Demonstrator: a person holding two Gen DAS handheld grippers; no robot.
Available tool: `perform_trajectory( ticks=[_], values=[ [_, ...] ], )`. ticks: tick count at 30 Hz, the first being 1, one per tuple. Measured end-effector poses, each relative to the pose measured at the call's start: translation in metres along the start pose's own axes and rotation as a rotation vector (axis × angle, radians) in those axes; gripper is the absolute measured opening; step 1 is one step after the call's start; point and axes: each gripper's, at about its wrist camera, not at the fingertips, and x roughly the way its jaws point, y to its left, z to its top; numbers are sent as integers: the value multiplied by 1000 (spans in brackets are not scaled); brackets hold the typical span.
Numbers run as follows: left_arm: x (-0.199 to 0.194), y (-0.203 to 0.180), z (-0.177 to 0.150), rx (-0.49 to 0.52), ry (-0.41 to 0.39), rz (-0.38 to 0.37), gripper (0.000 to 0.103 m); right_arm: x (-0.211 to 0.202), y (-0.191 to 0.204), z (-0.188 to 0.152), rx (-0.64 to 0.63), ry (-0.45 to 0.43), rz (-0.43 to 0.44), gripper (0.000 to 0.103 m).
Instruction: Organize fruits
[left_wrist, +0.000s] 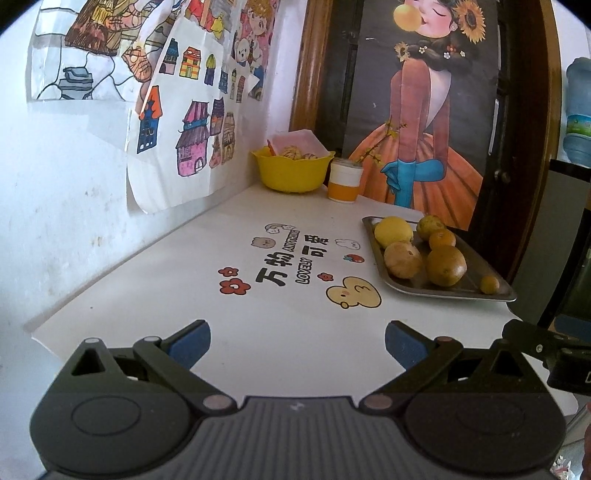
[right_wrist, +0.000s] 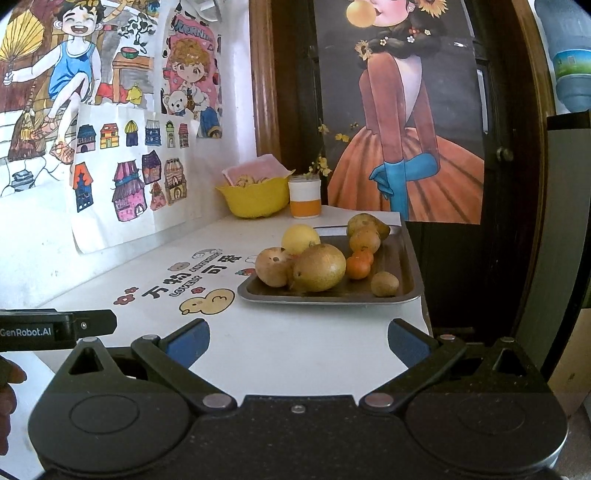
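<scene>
1. Looking through the left wrist view, the left gripper (left_wrist: 297, 341) fills the bottom of the frame with its blue-padded jaws spread wide and nothing between them, above the white table (left_wrist: 184, 280). The metal tray (left_wrist: 454, 291) sits at right of centre, carrying the fruits (left_wrist: 424, 254): a yellow one at the back, brownish round ones, a small orange one and a tiny one near the front rim. A yellow bowl (left_wrist: 291, 171) with something in it stands at upper centre against the wall, an orange-and-white cup (left_wrist: 344, 184) just beside it.

2. In the right wrist view, the right gripper (right_wrist: 297, 341) is likewise wide open and empty at the bottom of the frame. The tray lies just above centre with all the fruit clustered on it, some pieces touching. Part of the left gripper's body shows at the left edge.

3. Judging the step: fruit gathered on the tray fits either a sorted finish or a pile waiting to go elsewhere, perhaps to the bowl; the pictures do not settle which. Any grasp would call for wide jaws on the larger round fruit, which could roll.
</scene>
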Motion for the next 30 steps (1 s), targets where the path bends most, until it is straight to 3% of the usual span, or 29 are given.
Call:
perform_trajectory(
  ticks=[11,16,30],
  values=[
    [-1,-1,2,4,-1,9,103,0,2,-1,-5,8,6,102],
    [-2,-1,3,3,7,-33,103,0,2,-1,-5,9,7,102],
    [1,-1,4,5,9,-40,103,0,4,-2,-9,15,11,102]
  ],
)
